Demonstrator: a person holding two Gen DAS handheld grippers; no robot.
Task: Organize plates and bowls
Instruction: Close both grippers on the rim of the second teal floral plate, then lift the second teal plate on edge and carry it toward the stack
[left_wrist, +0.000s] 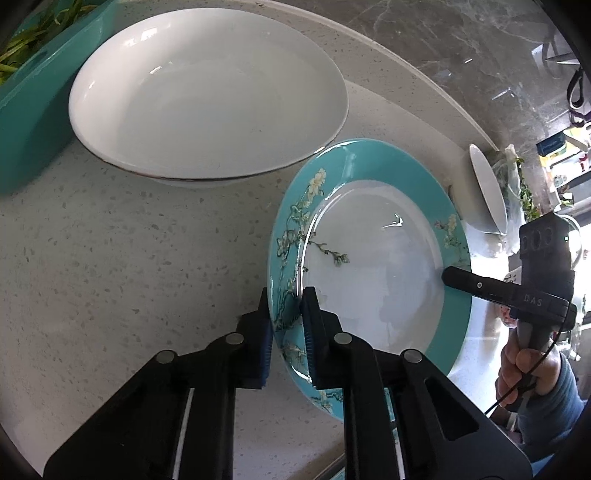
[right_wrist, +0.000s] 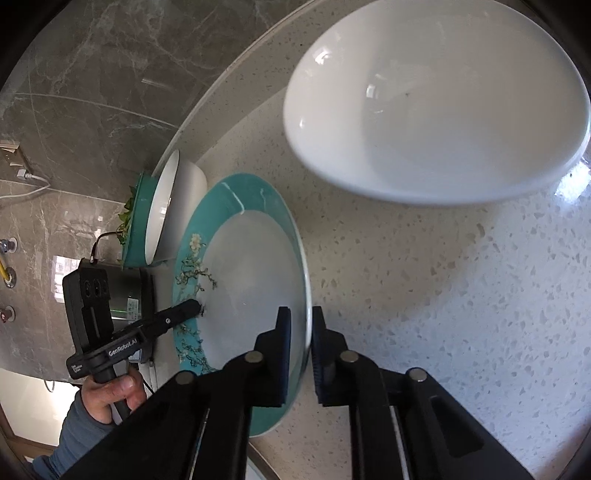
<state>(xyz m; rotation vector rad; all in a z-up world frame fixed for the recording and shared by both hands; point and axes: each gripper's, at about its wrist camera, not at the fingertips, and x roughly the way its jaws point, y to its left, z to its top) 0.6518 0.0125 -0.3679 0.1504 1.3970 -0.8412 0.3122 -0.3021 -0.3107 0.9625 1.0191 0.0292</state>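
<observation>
**Plate held at both rims**

Plate (left_wrist: 373, 254), teal-rimmed with a blossom pattern, is what I'm working on. It sits on the speckled counter (left_wrist: 110, 258), right of centre in the left wrist view. My left gripper (left_wrist: 287, 332) has its two pads clamped on the rim at about 7 o'clock, one above and one below. My right gripper (left_wrist: 448, 275) reaches in from 3 o'clock, its tip on the opposite rim. I judge the two-sided hold is meant to keep a wide, flat plate level when it lifts. The big white bowl (left_wrist: 207, 99) stands at 11 o'clock, its edge overlapping the plate's far rim from this angle; whether they touch I cannot tell. A teal tray (left_wrist: 40, 110) of greens sits at 10 o'clock.

In the right wrist view, the right gripper (right_wrist: 299, 354) is closed on the plate's (right_wrist: 255, 266) near rim at about 5 o'clock. The left gripper (right_wrist: 197, 306) pinches the patterned rim at 9 o'clock, held in my hand (right_wrist: 110, 391). The bowl (right_wrist: 436, 103) fills 1 o'clock. A smaller white bowl (right_wrist: 166, 214) nests in a teal dish just beyond the plate at 10 o'clock, likely a stacking spot.
</observation>
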